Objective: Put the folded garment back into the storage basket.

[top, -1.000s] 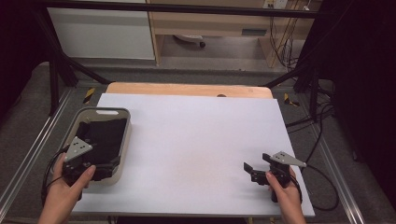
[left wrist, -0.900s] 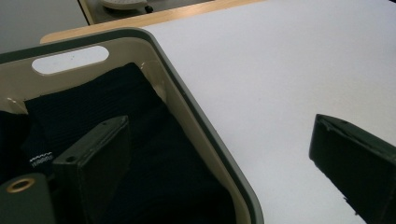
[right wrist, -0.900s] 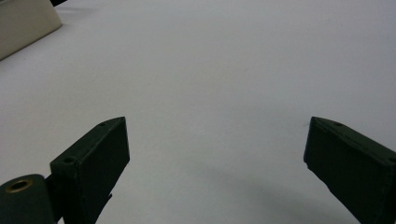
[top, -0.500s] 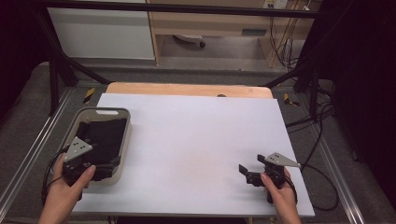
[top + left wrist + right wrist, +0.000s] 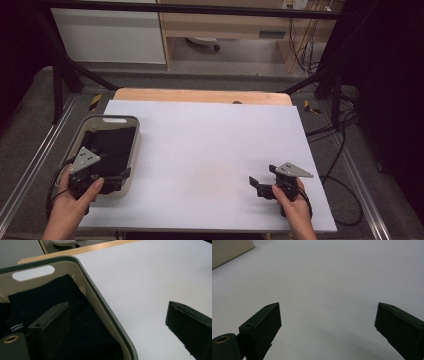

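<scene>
A beige bin [image 5: 136,131] with a dark rim stands at the table's left edge and holds a folded black cloth [image 5: 112,145]. My left gripper [image 5: 107,174] is open at the bin's near right corner. In the left gripper view the left gripper [image 5: 117,307] straddles the bin wall [image 5: 100,302]: one jaw hangs over the black cloth [image 5: 50,297], the other over the white table. My right gripper [image 5: 264,176] is open low over the table's near right part, with nothing between its jaws. The right gripper view has the right gripper [image 5: 327,307] over bare white surface.
The white table top [image 5: 210,145] spreads between the two grippers. A wooden strip [image 5: 200,95] runs along its far edge. Cables [image 5: 345,150] lie on the floor to the right. A corner of the bin [image 5: 229,250] appears far off in the right gripper view.
My right gripper has drifted slightly left and toward the near edge. The left gripper, bin and cloth have stayed put.
</scene>
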Tool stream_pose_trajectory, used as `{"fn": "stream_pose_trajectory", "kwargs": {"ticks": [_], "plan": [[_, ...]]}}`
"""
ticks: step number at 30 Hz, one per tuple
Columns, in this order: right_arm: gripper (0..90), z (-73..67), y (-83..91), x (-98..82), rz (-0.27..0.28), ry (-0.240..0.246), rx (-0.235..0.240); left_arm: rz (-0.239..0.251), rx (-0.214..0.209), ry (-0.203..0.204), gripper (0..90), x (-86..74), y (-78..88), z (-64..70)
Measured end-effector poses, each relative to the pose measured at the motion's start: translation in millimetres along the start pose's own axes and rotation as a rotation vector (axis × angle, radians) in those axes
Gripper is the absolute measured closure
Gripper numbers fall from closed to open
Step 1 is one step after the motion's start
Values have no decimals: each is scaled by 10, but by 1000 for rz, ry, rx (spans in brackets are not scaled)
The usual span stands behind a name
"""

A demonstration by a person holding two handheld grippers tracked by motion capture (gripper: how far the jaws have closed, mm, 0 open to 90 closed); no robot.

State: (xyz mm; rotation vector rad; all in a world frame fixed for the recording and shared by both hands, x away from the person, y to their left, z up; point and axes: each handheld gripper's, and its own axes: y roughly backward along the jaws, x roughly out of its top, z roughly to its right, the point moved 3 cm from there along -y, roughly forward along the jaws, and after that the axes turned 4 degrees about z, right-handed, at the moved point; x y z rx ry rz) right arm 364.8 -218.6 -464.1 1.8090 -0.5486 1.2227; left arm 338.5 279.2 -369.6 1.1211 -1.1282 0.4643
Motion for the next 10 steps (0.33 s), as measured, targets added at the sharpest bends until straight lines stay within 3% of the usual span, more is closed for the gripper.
{"fn": "stream_pose_trajectory", "kwargs": {"ticks": [5, 10], "plan": [[74, -22, -16, -19, 4, -2, 1, 1, 1, -10, 57, 11, -26, 53], [74, -24, 0, -20, 2, 0, -12, 6, -35, -34, 58, 47, -94, 249]]}}
